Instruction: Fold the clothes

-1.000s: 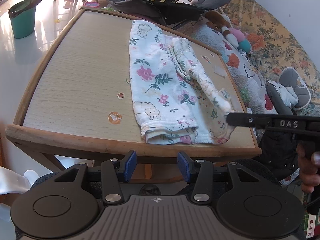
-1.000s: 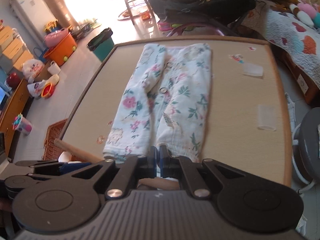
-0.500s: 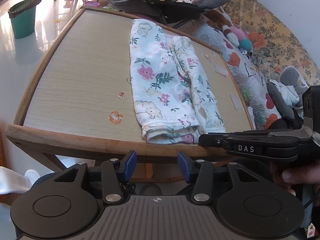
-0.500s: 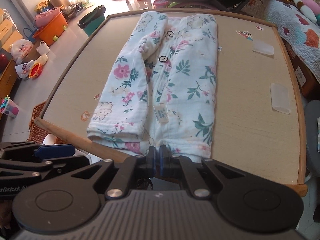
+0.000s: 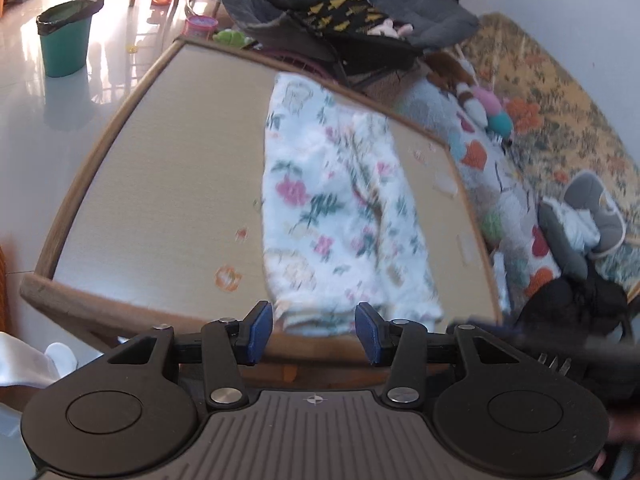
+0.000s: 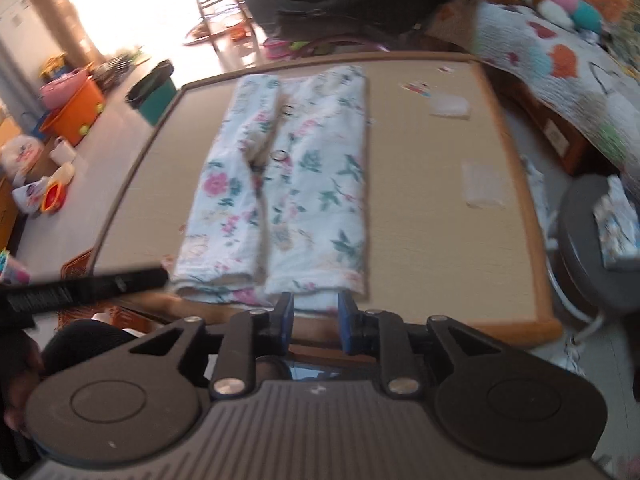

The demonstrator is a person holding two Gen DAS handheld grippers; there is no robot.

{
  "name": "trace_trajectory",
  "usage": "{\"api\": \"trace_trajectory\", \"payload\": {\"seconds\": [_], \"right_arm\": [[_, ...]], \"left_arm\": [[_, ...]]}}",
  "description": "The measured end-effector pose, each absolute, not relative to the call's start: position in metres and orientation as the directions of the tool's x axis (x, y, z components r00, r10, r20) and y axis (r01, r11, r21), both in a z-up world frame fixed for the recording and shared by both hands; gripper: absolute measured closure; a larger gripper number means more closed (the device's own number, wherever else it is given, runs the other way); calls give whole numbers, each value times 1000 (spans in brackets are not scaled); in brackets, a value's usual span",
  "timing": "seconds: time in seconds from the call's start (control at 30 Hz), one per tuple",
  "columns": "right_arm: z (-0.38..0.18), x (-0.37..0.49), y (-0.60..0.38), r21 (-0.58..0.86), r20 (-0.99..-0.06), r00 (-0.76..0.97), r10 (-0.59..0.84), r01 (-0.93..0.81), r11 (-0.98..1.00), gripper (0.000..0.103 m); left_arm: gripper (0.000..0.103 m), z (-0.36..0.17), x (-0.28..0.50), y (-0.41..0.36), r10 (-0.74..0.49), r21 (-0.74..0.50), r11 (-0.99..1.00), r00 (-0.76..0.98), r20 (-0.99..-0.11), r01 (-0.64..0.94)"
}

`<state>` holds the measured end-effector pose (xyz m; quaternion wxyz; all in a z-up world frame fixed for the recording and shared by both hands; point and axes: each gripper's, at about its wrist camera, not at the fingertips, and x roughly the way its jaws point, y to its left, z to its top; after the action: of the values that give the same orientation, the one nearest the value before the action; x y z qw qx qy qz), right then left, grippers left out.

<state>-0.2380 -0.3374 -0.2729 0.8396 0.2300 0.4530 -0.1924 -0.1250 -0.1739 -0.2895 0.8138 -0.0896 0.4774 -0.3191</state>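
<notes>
The cloth [image 6: 288, 184] lies long on the table [image 6: 432, 248], reaching its near edge. A bin [image 5: 64, 36] stands on the floor left of the table.

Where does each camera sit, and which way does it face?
Left wrist: on the left gripper, facing down over the table's near edge at the floral garment; jaws apart, empty.
Right wrist: on the right gripper, same direction, at the garment's hem; jaws opening, nothing between.
Shared: garment, table, green bin, and each shows the other gripper.
</notes>
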Motion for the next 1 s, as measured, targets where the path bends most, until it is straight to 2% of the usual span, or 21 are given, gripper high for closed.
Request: {"api": "trace_trajectory", "payload": {"seconds": [0.23,0.53,0.87,1.0], "right_arm": [[-289,-247,-342,241,-853,502,-141,619,747,80],[-297,-253,-352,293,-852,509,-125,661,691,80],[-298,-247,-351,280,-859,498,-121,653,703,80],[-299,-248,-352,294,-854,507,-114,653,698,80]], "left_arm": [[54,-254,-93,-222,-648,-533,758,342,-680,377],[54,-265,-51,-290,-579,-471,806,317,-751,357],[58,-287,-30,-333,-568,-419,797,301,-766,435],[70,-294,-24,-340,-540,-390,816,320,-779,427]]}}
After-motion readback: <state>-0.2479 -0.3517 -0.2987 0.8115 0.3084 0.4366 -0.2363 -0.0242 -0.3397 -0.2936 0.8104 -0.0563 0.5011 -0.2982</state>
